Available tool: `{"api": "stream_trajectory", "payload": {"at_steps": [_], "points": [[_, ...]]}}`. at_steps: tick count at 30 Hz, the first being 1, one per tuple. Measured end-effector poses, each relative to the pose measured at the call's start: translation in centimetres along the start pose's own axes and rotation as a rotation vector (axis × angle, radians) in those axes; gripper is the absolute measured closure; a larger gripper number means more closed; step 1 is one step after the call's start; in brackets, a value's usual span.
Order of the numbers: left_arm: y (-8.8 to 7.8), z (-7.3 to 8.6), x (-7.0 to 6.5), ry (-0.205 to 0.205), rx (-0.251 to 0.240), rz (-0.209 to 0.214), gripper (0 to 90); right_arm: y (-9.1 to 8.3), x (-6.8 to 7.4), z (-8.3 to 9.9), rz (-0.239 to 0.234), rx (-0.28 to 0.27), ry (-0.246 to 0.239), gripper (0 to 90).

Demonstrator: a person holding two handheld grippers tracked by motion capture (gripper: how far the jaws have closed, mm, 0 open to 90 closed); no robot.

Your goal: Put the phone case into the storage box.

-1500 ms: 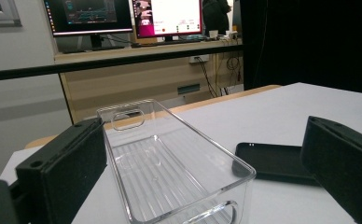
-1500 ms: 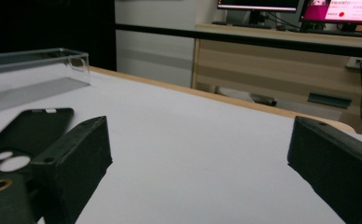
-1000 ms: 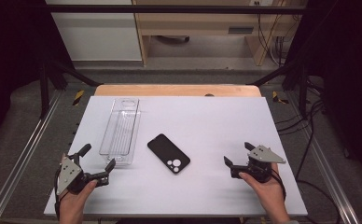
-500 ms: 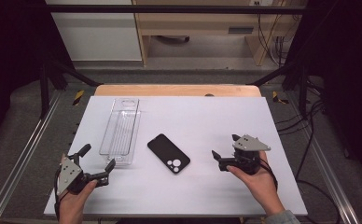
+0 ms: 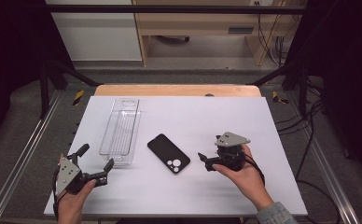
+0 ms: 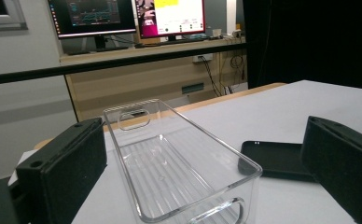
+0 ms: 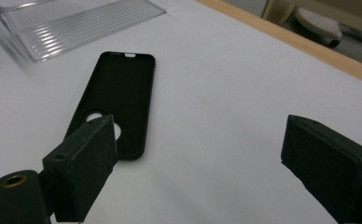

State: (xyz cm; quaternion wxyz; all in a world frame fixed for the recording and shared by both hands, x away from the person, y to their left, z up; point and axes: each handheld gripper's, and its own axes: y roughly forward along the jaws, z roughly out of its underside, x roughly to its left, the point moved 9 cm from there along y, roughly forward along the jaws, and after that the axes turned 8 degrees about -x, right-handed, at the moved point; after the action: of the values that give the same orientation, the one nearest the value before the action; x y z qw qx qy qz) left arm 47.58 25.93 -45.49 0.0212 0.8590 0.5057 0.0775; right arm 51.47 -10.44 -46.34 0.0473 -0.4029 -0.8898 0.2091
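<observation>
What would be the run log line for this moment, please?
right claw: open, near phone case | left claw: open, by clear tray | nothing held

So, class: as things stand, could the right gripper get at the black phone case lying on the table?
Probably yes. The right gripper is open and points at the black phone case, with bare table between them. The clear tray lies beyond the case, out of the way.
</observation>
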Motion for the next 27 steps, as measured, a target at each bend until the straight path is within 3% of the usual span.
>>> {"api": "stream_trajectory", "payload": {"at_steps": [3,11,20,27], "points": [[-0.1,0.0,-0.1,0.001,0.002,-0.001,0.0,0.9,0.8,0.5,-0.031,0.042,-0.003,10.8],[0.0,0.1,-0.3,0.002,0.007,0.006,0.0,1.9,2.3,1.0,-0.085,0.094,-0.012,10.9],[-0.1,0.0,-0.3,0.001,0.005,0.006,0.0,2.9,3.1,1.0,-0.105,0.126,-0.028,11.8],[-0.1,0.0,-0.4,0.001,0.008,0.005,0.0,4.1,3.7,0.6,-0.126,0.142,0.003,12.8]]}}
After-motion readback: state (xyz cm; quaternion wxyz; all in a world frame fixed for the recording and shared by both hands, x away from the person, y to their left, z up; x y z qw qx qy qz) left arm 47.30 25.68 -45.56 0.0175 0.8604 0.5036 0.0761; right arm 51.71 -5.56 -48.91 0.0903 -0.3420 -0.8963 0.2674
